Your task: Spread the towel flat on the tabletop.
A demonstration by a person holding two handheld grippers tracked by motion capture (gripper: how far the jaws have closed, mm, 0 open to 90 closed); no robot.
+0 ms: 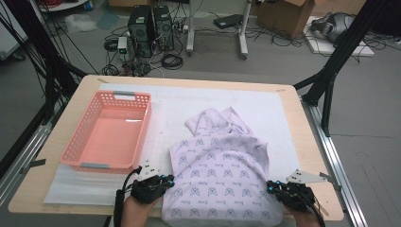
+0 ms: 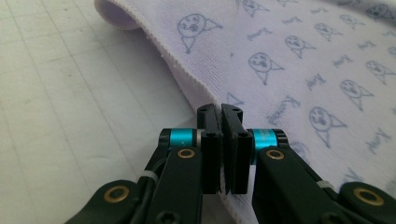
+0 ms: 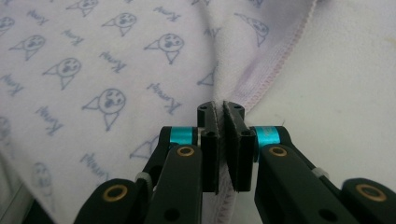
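I work at a wooden table (image 1: pixel 312 156) covered by a white mat (image 1: pixel 265 106), in a room with grey floor; two computer towers (image 1: pixel 151 26) and loops of cable lie beyond the far edge, and a cardboard box (image 1: pixel 288 14) stands at the back right.

My left gripper (image 1: pixel 166 178) sits at the near edge of the table, its jaws pressed together on the hem of the garment (image 1: pixel 220 179). In the left gripper view the jaws stand almost flat against each other with the stitched edge of the cloth pinched between them, and the mat lies bare to one side. My right gripper (image 1: pixel 270 187) is at the near right, likewise clamped: in the right gripper view its jaws meet on a fold of the cloth right at the seamed edge, with a thin strip of fabric running down between the pads.

The garment is pale lilac, printed with small blue faces and words. It lies flat on the mat between my two grippers, its bottom hem toward me and hanging slightly over the table's edge, its hood (image 1: pixel 215 120) bunched at the far end.

A pink basket (image 1: pixel 137 137) stands on the mat to the left of the garment, close beside it but not touching.
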